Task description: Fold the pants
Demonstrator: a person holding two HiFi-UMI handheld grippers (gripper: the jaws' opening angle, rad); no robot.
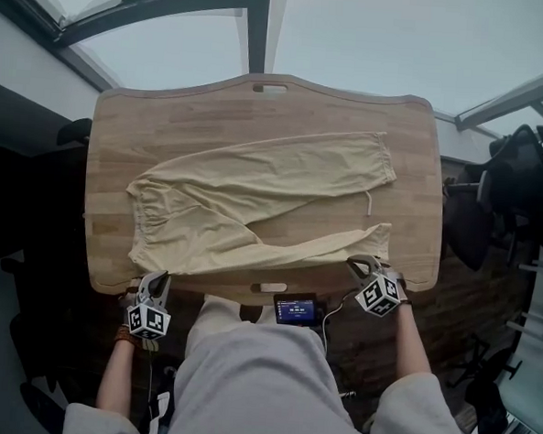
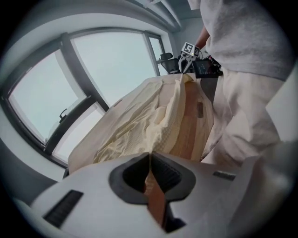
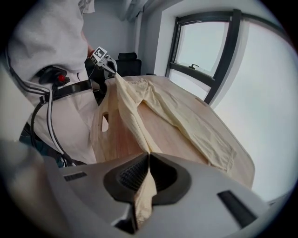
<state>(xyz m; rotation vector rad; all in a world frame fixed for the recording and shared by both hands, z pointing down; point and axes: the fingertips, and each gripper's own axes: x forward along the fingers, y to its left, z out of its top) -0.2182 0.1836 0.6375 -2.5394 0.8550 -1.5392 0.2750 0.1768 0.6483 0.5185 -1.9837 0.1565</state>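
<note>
Cream pants [image 1: 254, 201] lie spread across the wooden table [image 1: 422, 147], waistband to the left and both legs running right. My left gripper [image 1: 154, 285] is shut on the waistband's near corner at the table's front edge. My right gripper [image 1: 359, 263] is shut on the near leg's cuff. The near edge of the pants hangs lifted between them. In the left gripper view the jaws [image 2: 150, 157] pinch a fold of the fabric [image 2: 139, 121]. The right gripper view shows its jaws [image 3: 148, 157] closed on cream cloth [image 3: 186, 121], and the cloth pokes out behind them.
The table has handle slots at its far [image 1: 269, 88] and near [image 1: 269, 287] edges. A small black device with a lit screen [image 1: 295, 309] hangs at the person's waist, with cables. Dark chairs stand to the left [image 1: 15, 205] and right [image 1: 516, 190]. Large windows lie beyond.
</note>
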